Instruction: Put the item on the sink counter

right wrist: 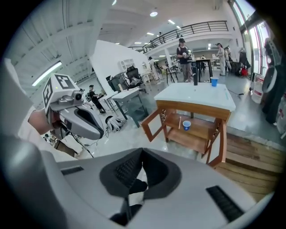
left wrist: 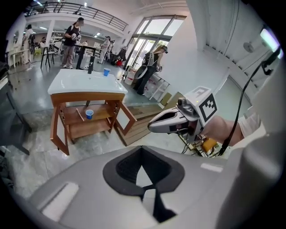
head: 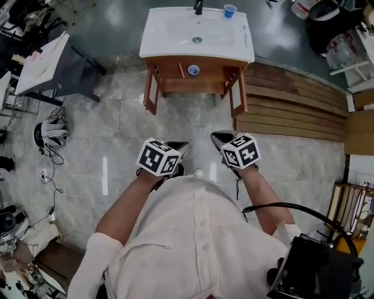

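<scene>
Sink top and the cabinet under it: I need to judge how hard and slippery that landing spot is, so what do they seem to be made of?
Sink top: white and glossy, probably ceramic or cast resin; soft light reflections show on its smooth surface. Cabinet: reddish-brown wood, seemingly varnished, judging by its colour and slight sheen; the grain cannot be made out.

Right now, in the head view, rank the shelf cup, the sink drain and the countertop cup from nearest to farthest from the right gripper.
1. Shelf cup, low, below the basin.
2. Sink drain, middle of the basin.
3. Countertop cup, back right corner.
</scene>
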Available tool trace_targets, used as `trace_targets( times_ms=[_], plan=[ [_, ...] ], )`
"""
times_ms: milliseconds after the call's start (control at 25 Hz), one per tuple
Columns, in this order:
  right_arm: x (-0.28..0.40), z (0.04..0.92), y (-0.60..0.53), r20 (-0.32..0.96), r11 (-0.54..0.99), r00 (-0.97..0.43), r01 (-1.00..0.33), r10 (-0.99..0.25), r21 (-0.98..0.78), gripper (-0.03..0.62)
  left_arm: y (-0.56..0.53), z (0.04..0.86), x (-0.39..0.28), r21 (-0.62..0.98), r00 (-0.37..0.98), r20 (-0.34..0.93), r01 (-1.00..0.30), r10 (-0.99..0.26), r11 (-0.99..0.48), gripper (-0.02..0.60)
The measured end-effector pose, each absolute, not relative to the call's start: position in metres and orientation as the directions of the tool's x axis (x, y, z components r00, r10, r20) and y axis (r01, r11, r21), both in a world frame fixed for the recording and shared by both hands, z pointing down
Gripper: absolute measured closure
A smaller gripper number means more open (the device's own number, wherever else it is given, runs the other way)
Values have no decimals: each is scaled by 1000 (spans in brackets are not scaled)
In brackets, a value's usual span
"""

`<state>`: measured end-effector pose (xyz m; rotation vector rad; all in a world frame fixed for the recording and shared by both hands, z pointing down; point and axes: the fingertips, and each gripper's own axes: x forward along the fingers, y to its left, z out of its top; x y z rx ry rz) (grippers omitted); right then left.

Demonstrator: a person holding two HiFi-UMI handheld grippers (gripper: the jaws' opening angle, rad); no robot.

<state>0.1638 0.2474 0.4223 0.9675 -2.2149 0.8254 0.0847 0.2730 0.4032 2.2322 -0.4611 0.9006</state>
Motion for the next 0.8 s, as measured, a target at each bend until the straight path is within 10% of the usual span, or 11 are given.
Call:
trace_targets(
  times_ms=[800],
  plan=[
    [179,406,338,661,574,-604,-759,-446,-307,589,355,397,108,443,696,715,-525,-67,-727,575]
  ],
)
